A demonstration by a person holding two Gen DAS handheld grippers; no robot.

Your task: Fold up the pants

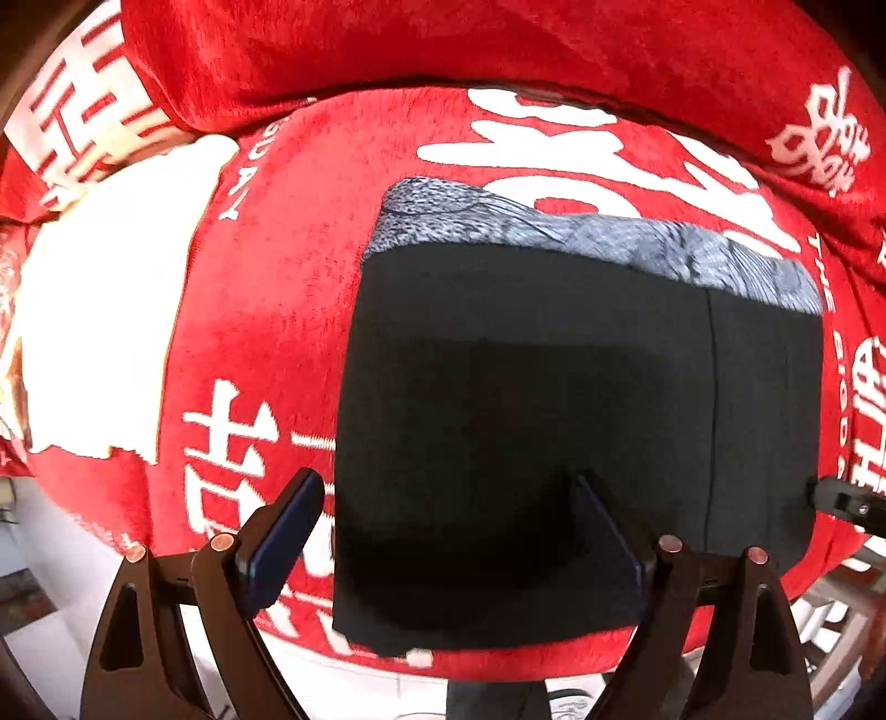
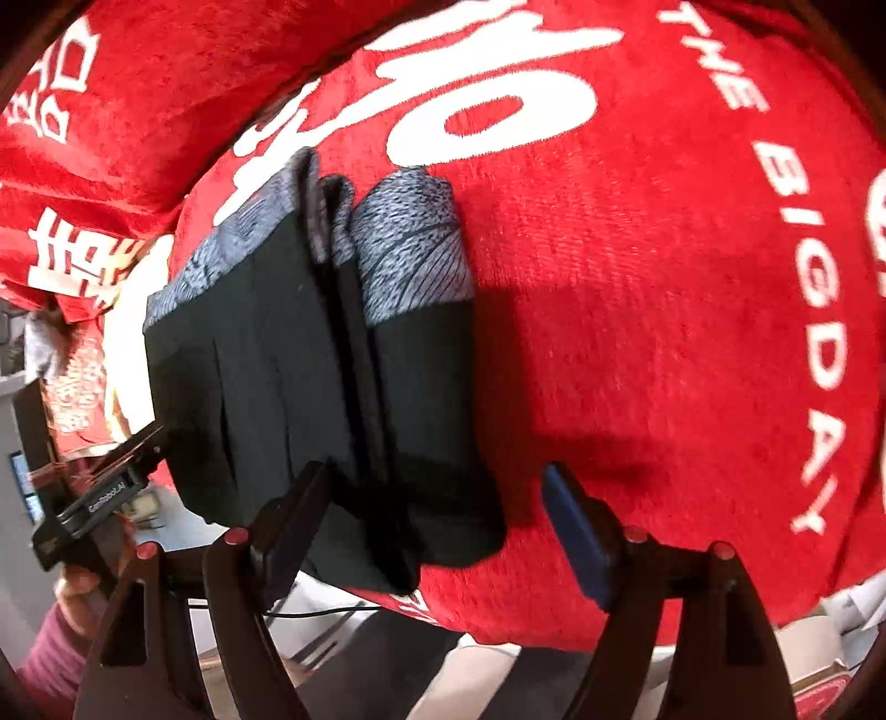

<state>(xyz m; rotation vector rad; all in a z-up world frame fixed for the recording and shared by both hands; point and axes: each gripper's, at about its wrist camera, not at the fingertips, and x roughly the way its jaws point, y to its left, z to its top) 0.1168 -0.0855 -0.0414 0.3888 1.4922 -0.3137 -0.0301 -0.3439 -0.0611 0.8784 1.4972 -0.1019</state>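
Both my left gripper (image 1: 448,531) and right gripper (image 2: 437,518) stand wide, empty (nothing pinched); a careless brush could spill the folded pants (image 1: 554,415) open.

I see a red plush blanket (image 1: 266,310) with white lettering covering the surface, a second red printed cloth (image 1: 498,50) bunched behind it, pale floor (image 1: 50,554) below, bright light

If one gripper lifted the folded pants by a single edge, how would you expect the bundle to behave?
The pants would probably sag and unfold: the right wrist view shows several loose stacked layers with nothing binding them. They look like soft, thin fabric, so likely light. Pushed across the plush red cloth, they may drag and bunch rather than slide.
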